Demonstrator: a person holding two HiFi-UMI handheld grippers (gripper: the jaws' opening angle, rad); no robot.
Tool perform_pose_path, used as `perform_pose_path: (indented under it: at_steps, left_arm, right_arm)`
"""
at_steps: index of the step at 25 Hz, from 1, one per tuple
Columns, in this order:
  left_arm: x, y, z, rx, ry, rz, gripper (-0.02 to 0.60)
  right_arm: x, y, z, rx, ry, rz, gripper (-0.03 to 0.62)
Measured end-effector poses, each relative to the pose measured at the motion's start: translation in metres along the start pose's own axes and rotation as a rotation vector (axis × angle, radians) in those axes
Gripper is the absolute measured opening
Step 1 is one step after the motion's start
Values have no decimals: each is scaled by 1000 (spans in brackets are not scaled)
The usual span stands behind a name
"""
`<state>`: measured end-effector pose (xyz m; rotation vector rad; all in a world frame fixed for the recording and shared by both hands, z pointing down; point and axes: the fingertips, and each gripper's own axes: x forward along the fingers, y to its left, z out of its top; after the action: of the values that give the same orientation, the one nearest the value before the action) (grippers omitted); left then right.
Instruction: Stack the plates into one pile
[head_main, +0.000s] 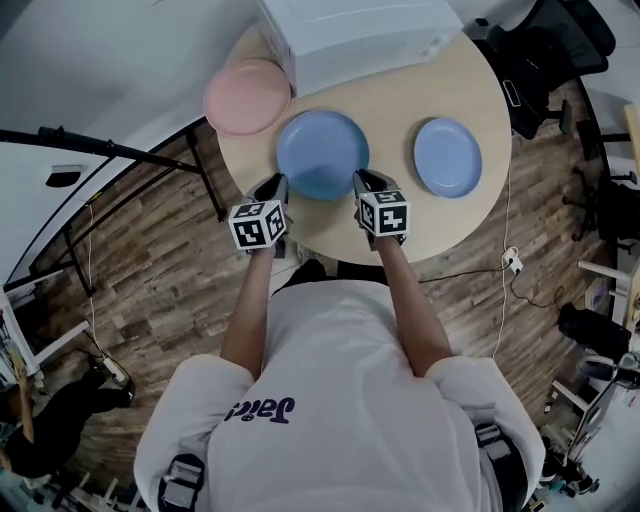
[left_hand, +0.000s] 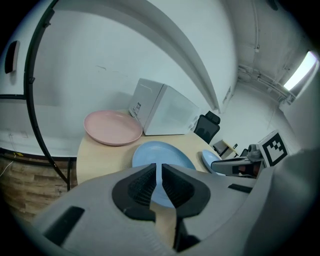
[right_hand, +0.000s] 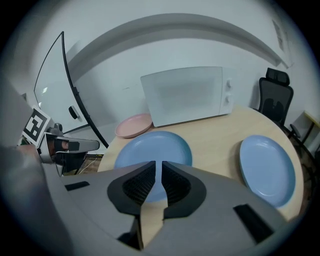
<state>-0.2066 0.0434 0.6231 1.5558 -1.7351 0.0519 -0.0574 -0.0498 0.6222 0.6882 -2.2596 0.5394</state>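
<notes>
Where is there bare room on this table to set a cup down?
Bare table between the large blue plate and the small blue plate, and along the near right edge. Crowded around the microwave and pink plate.

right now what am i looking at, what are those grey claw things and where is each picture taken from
A person is at a round light wooden table, with a hand-held two-jaw gripper in each hand; the marker cubes are part of the grippers. The head view comes from a camera on the person's head, looking steeply down. The other two come from cameras riding on the left gripper and the right gripper, each looking along its own dark jaws. On the table lie a round pink plate, a round blue plate in the middle and a smaller round pale blue plate, all apart, near a white microwave oven. Nothing is held: the left jaws are closed and empty; the right jaws are just beginning to open, nothing between them.
</notes>
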Motion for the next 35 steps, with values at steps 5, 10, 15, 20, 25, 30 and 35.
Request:
perform_pose_path:
  at_steps: [5,10,15,20,25,30,35]
  left_arm:
    - [24,10,-10,-73,62,2,132]
    - [44,25,-17,-109,118,35,198]
    - [56,39,-27,-161,136,65,206]
    - [65,52,-25,-244,102,99,206]
    - [72,60,-21,-255,100,144,193]
    - [75,66,-22,-255,111,168,104]
    - [76,71,-26,-265,124,196,71]
  right_arm:
    - [20,-26,-13,42,74,-1,169]
    - [39,-46,-18,79,122,2,172]
    - [56,-57,-26,135,152,25,173]
    - [71,-71,-24,243,140,40,173]
    - [78,-79,-18,290,137,53,173]
    - [84,-85,-21,285,151,46,172]
    - [87,-89,-29,306,157,31,86]
